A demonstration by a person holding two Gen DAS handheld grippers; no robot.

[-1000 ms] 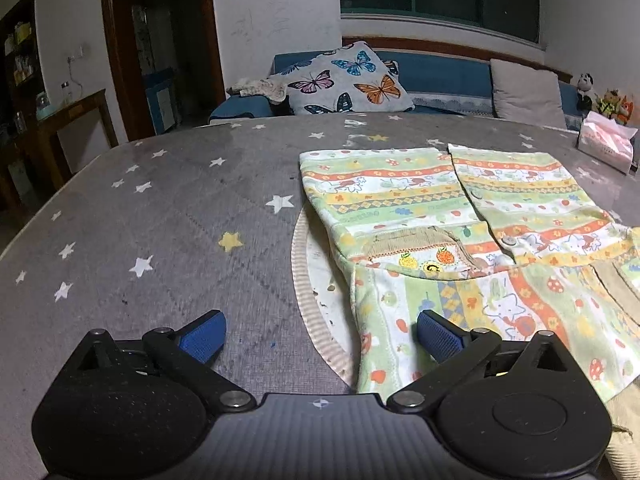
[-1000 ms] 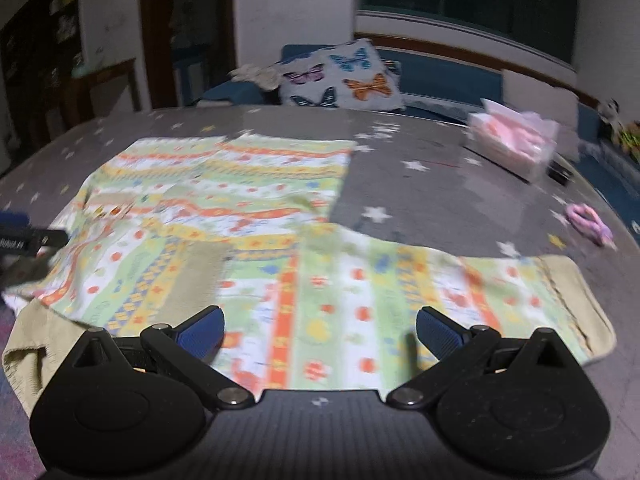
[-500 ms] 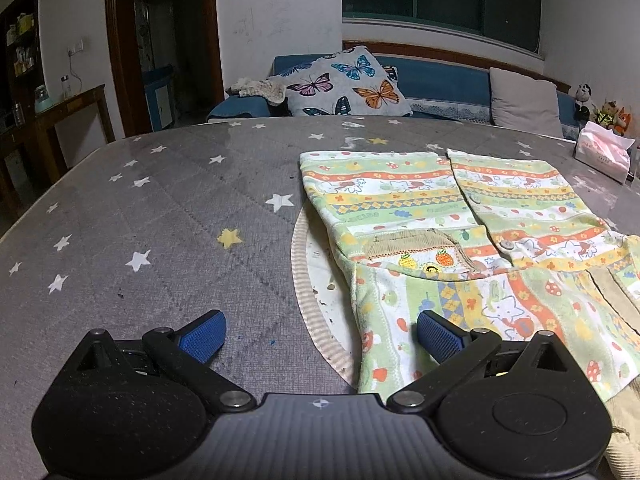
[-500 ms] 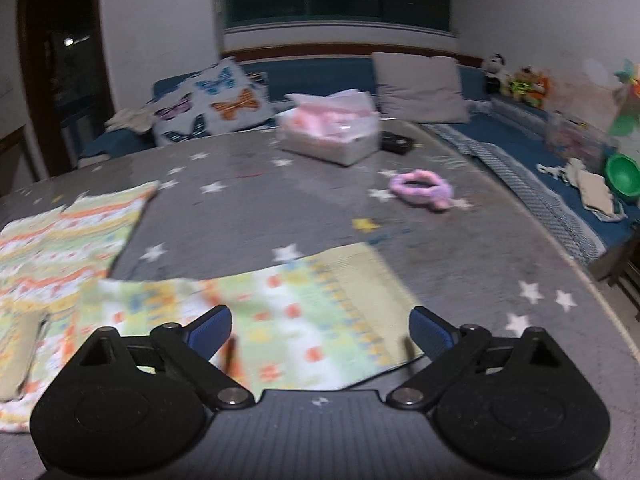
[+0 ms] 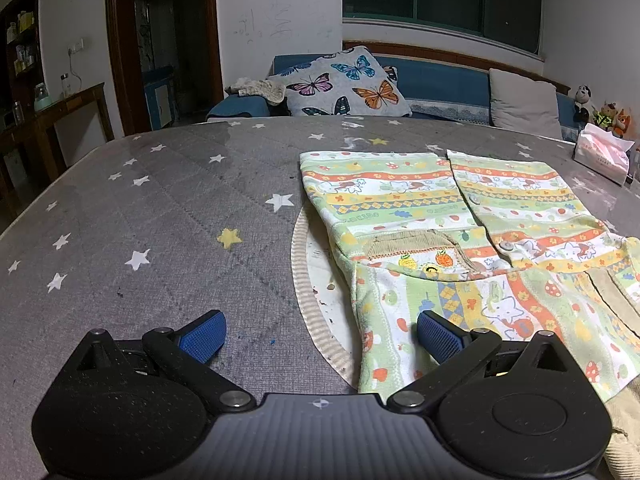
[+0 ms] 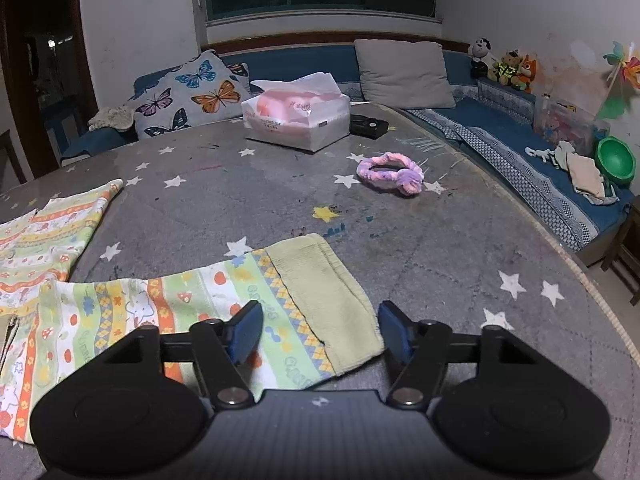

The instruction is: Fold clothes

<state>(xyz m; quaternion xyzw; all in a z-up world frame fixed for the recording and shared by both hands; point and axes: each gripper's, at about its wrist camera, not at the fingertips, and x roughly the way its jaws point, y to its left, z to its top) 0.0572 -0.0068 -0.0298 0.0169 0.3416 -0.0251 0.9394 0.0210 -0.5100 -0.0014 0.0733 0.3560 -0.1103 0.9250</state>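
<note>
A child's patterned green, orange and white garment (image 5: 460, 240) lies spread flat on the grey star-print table (image 5: 160, 220). My left gripper (image 5: 320, 334) is open and empty, low over the table at the garment's left near edge. In the right wrist view a sleeve (image 6: 224, 312) with a plain green cuff (image 6: 324, 292) stretches to the right. My right gripper (image 6: 320, 330) is open but partly narrowed, its fingers straddling the cuff end just above the cloth.
A round woven mat (image 5: 316, 292) lies under the garment's left side. A tissue pack (image 6: 296, 120), a black object (image 6: 368, 125) and a pink scrunchie (image 6: 390, 172) lie at the far right. The table edge (image 6: 576, 264) curves at right, with a sofa (image 6: 520, 148) beyond.
My right gripper swung right along the garment to the sleeve cuff and its fingers have narrowed. My left gripper stayed almost still.
</note>
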